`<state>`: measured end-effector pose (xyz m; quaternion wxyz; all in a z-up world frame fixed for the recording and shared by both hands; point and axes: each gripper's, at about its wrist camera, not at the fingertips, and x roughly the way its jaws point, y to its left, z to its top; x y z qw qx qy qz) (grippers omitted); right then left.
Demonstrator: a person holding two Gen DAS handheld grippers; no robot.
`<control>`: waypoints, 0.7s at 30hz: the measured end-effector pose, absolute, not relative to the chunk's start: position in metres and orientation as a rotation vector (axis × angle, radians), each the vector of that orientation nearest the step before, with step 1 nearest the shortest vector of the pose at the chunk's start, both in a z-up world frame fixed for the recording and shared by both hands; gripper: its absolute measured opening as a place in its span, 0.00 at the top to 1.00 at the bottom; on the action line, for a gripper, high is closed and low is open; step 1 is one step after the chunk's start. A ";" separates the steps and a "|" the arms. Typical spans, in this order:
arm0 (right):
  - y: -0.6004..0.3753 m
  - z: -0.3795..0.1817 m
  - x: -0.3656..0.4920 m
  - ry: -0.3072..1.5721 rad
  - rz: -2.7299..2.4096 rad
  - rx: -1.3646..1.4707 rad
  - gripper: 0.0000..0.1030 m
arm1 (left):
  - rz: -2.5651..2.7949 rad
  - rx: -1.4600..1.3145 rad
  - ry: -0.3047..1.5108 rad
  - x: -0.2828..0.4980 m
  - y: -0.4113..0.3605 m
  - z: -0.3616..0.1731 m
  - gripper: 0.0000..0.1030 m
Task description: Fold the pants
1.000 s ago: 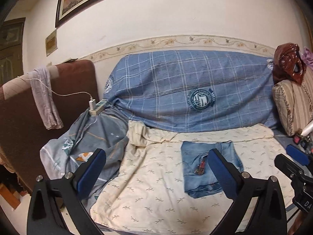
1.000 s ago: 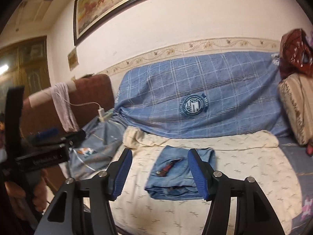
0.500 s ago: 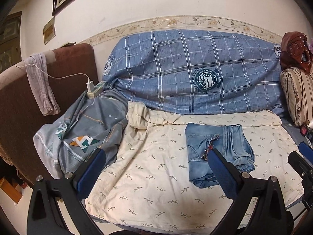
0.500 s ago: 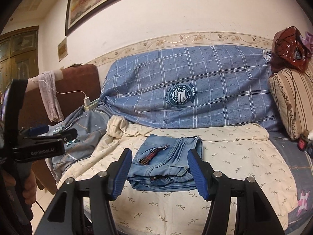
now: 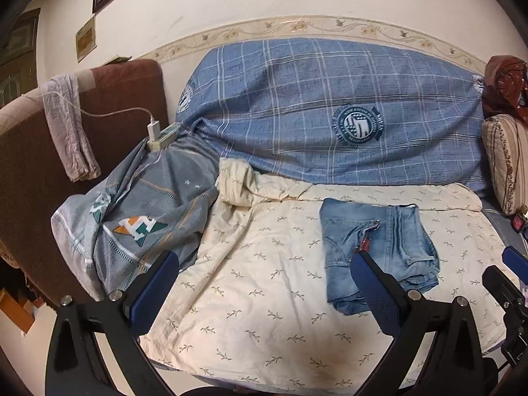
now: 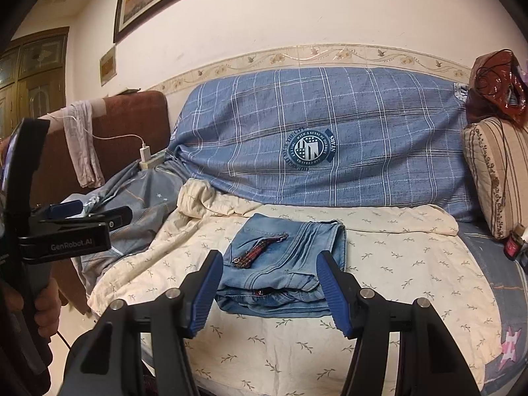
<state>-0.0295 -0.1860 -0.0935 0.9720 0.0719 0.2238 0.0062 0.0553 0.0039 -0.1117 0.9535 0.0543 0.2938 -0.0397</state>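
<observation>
Light blue denim pants (image 5: 379, 250) lie folded into a small stack on the cream leaf-print sheet (image 5: 264, 280) of the sofa seat, a red plaid strap on top. My left gripper (image 5: 264, 280) hangs open above the sheet, to the left of the pants, with its right finger in front of their near corner. In the right wrist view the same pants (image 6: 283, 264) sit just beyond my right gripper (image 6: 267, 283), which is open with nothing between its blue pads. The left gripper (image 6: 95, 217) also shows at the left edge there, held by a hand (image 6: 46, 303).
A blue plaid cover (image 5: 330, 115) drapes the sofa back. A grey printed blanket (image 5: 142, 217) lies left of the sheet, with a power strip and charger (image 5: 158, 135). A brown armrest (image 5: 39, 165) carries a hanging cloth. A striped cushion (image 6: 498, 171) stands at the right.
Both grippers have sunk and tilted further down, so the sofa seat and the folded pants sit larger and higher in both views. The pants have not moved. Both jaws stay as wide as before.
</observation>
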 end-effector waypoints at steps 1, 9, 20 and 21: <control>-0.186 -0.094 -0.029 0.453 0.012 0.146 0.40 | -0.077 0.106 0.598 0.056 0.006 -0.112 0.00; -0.185 -0.102 -0.023 0.478 0.008 0.148 0.40 | -0.069 0.095 0.609 0.060 0.011 -0.118 0.00; -0.198 -0.090 -0.032 0.452 -0.051 0.138 0.40 | -0.142 0.123 0.595 0.062 -0.015 -0.113 0.00; -0.202 -0.088 -0.036 0.440 -0.058 0.143 0.39 | -0.149 0.129 0.599 0.062 -0.020 -0.112 0.00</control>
